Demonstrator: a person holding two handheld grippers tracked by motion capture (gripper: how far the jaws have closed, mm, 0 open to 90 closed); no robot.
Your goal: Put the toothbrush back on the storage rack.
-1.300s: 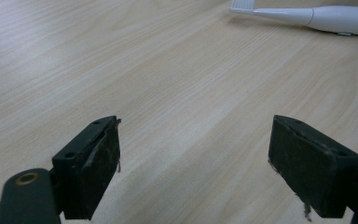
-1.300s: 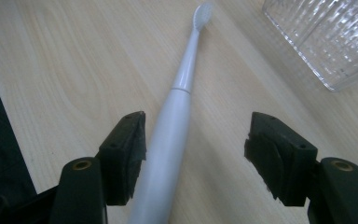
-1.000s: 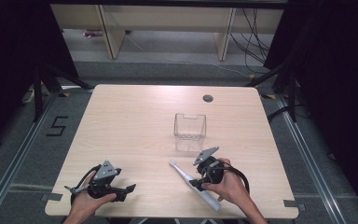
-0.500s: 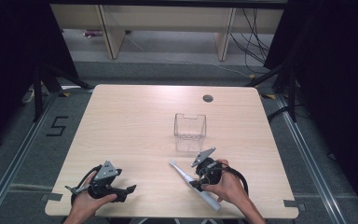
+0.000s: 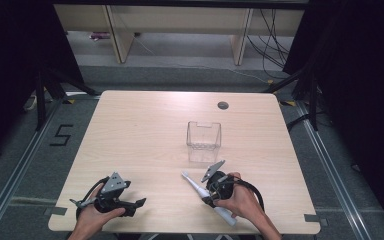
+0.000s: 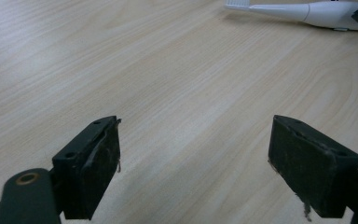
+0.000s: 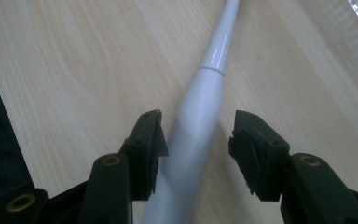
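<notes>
- Right hand-held gripper (image 7: 198, 140) straddles the white electric toothbrush (image 7: 200, 112) handle; jaws have just been closing, left pad touching, right pad a gap off.
- Toothbrush lies flat on the worktop (image 5: 145, 130), near edge, just before the clear box (image 5: 203, 141).
- Left hand-held gripper (image 6: 193, 154) wide, holding nothing.

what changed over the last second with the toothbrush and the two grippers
The right gripper has just been closing its jaws around the white toothbrush handle; a gap shows on one side, so no full grip yet. The toothbrush, the clear box and the open left gripper stayed in place.
</notes>
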